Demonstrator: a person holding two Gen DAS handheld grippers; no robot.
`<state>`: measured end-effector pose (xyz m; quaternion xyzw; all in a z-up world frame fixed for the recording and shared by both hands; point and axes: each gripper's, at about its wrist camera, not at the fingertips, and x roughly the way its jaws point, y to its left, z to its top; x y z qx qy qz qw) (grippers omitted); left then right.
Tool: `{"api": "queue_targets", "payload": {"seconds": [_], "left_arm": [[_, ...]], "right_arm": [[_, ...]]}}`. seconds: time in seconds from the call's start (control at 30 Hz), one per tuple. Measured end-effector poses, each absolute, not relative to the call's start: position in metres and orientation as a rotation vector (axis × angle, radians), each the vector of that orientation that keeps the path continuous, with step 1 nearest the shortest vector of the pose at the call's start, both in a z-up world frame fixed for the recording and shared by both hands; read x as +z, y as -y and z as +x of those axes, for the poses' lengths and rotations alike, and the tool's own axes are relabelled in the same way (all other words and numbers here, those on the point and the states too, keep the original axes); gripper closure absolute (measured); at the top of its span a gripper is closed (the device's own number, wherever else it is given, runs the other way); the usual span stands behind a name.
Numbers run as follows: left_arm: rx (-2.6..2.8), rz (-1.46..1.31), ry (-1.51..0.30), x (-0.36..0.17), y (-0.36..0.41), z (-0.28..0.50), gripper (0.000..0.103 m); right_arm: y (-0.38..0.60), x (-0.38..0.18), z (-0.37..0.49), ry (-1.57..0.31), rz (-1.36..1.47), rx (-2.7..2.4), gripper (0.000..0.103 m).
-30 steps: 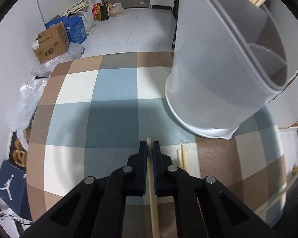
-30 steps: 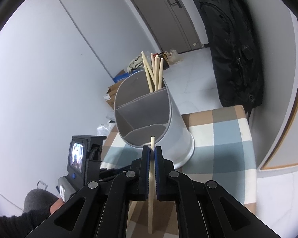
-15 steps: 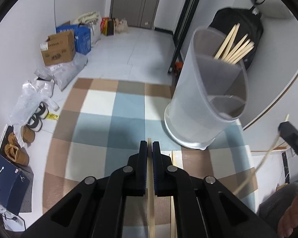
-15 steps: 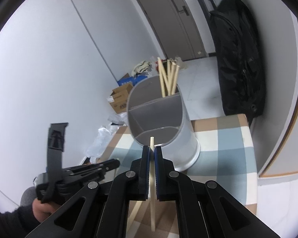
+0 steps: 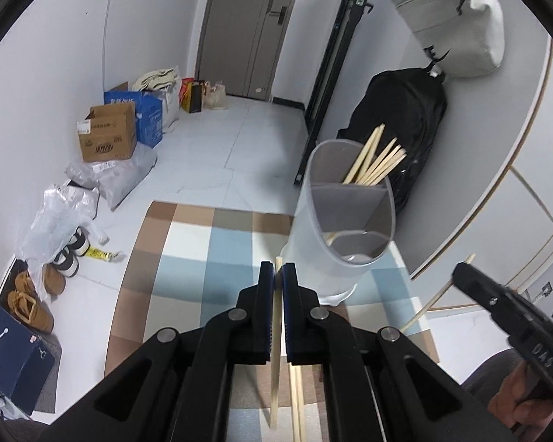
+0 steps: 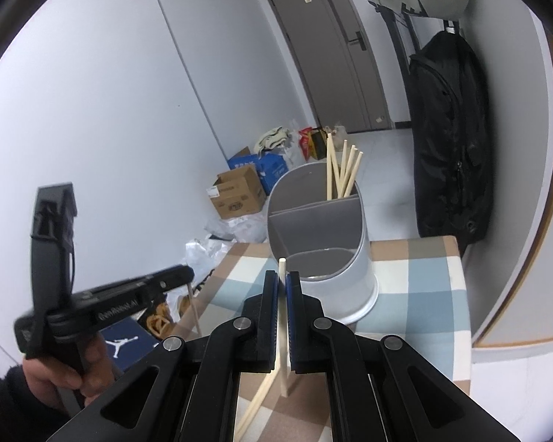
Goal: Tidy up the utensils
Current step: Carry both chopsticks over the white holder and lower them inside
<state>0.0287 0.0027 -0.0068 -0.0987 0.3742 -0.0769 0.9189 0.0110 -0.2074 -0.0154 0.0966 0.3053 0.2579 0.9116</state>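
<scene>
Both claws pinch one chopstick apiece: left claw (image 5: 277, 272) on its chopstick (image 5: 275, 361), right claw (image 6: 282, 283) on its chopstick (image 6: 283, 328), above the checked table (image 5: 188, 243). Risk: thin sticks pivot in the pads, miss the holder (image 5: 344, 221), or tip it.

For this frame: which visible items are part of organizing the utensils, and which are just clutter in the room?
Job:
left gripper, shut on a chopstick
right gripper, shut on a chopstick
divided holder with chopsticks
loose chopsticks

Clutter:
cardboard box
black backpack
shoes
plastic bags
</scene>
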Motion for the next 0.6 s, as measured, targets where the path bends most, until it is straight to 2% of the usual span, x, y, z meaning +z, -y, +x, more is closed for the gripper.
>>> {"api": "queue_targets", "payload": {"seconds": [0.6], "left_arm": [[-0.196, -0.134, -0.644, 0.074, 0.006, 0.037, 0.102]], "right_arm": [[0.208, 0.058, 0.036, -0.529, 0.204, 0.544, 0.099]]}}
